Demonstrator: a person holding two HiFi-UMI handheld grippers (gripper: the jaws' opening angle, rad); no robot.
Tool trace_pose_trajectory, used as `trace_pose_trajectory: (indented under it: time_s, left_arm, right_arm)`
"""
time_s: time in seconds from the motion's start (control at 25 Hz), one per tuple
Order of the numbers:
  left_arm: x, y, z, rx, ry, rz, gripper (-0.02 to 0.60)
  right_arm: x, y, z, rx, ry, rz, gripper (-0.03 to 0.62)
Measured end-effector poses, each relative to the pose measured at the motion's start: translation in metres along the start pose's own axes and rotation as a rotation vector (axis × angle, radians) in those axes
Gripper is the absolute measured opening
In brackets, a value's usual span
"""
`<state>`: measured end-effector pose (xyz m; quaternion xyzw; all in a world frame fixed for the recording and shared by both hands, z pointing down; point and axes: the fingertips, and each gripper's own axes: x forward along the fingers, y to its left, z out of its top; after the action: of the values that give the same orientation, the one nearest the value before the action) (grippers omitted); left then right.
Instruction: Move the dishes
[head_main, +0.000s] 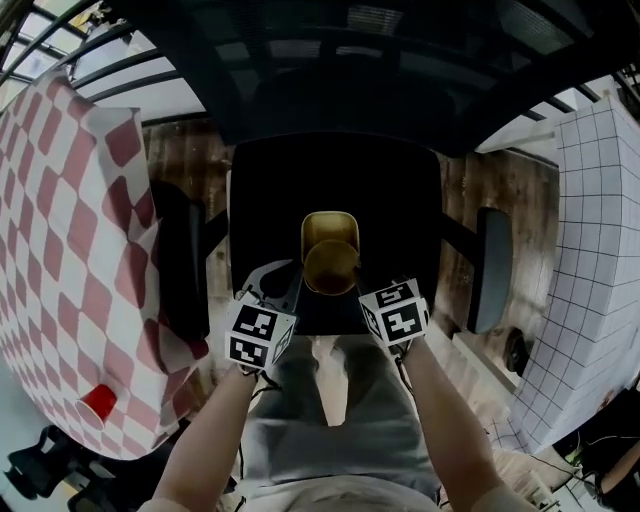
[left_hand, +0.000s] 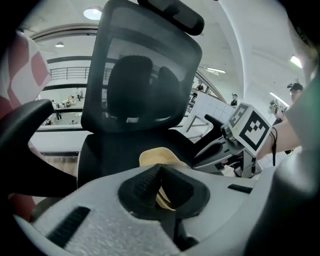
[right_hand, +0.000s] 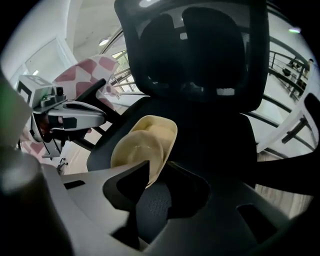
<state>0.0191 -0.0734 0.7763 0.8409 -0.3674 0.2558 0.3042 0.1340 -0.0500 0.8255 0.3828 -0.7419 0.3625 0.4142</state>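
The bowl's (left_hand: 163, 198) rim is pinched between the left gripper's (left_hand: 162, 173) fingers (left_hand: 142, 184). The right gripper's (right_hand: 167, 182) fingers (right_hand: 127, 186) are held spread, with the bowl's near rim between them and not pressed. Just beyond the fingers the bowl is set on the near end of a tray (right_hand: 165, 127). Both are carried by a chair (right_hand: 210, 145) seat. A checked cloth (head_main: 60, 250) is seen left of the left fingers.

All 3 views bend fisheye-style with dark corners; the black chair (head_main: 330, 190) swallows detail, a ceiling lamp (left_hand: 93, 13) glares, and the dishes (head_main: 330, 255) shine softly.
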Motion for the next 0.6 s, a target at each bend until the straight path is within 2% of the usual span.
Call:
trace_pose_trajectory:
  time_s: [0.24,0.6]
  left_arm:
    - [0.011,0.018,-0.030,-0.049,0.052,0.032,0.014]
    - [0.003,0.016,-0.037,-0.046,0.070,0.026,0.014]
  right_arm:
    - [0.017,0.005,-0.017,0.030,0.011,-0.022,0.105]
    - [0.016,0.006,-0.012,0.010,-0.024,-0.094,0.045]
